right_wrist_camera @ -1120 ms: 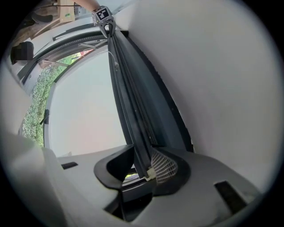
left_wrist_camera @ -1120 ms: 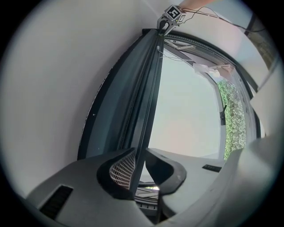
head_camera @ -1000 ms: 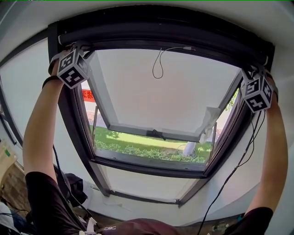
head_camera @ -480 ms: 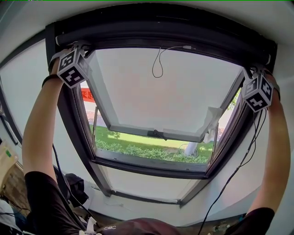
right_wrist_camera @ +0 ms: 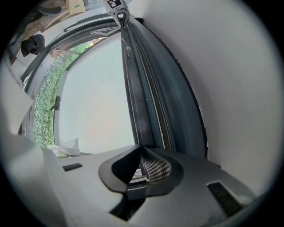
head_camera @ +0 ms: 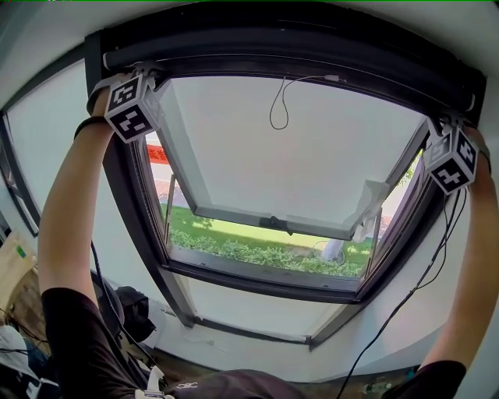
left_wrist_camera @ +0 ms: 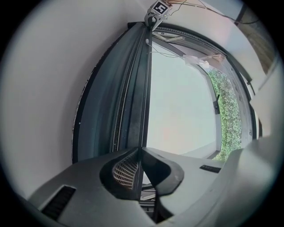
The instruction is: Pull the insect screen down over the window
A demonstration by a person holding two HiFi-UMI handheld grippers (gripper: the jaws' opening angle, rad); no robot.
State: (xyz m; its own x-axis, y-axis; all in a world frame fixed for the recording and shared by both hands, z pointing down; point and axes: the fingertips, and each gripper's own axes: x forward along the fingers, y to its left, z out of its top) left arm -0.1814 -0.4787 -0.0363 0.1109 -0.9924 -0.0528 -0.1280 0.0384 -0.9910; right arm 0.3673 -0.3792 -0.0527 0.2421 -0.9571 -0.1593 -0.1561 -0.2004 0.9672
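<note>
Left gripper, head view: left gripper [head_camera: 145, 79] is raised to the upper left corner of the window frame [head_camera: 144, 234], its marker cube facing down.
Right gripper, head view: right gripper [head_camera: 439, 129] is up at the upper right corner, well apart from the left one, with a cable [head_camera: 405, 304] hanging below it.
Pull bar, head view: the insect screen's pull bar [head_camera: 234, 67] runs between the two grippers, high up and just under the dark housing [head_camera: 288, 39].
Window, head view: the sash [head_camera: 281, 156] is tilted outward; a thin cord [head_camera: 277, 109] loops down in front of its pale pane.
Outside, head view: a green hedge [head_camera: 265, 253] shows beneath the sash, and a red sign [head_camera: 158, 153] at the left edge.
Arms, head view: the left arm [head_camera: 70, 210] and right arm [head_camera: 475, 273] both reach upward.
Left gripper, own view: the jaws of the left gripper [left_wrist_camera: 141, 166] are pressed together on the thin edge of the pull bar [left_wrist_camera: 144, 88], which runs away to the right gripper [left_wrist_camera: 159, 9] at its far end.
Right gripper, own view: the jaws of the right gripper [right_wrist_camera: 142, 167] are clamped on the pull bar [right_wrist_camera: 137, 97], with the left gripper [right_wrist_camera: 116, 4] at the other end.
Sash corner, right gripper view: a crumpled white wrap [right_wrist_camera: 64, 146] sits beside the hedge [right_wrist_camera: 44, 106].
</note>
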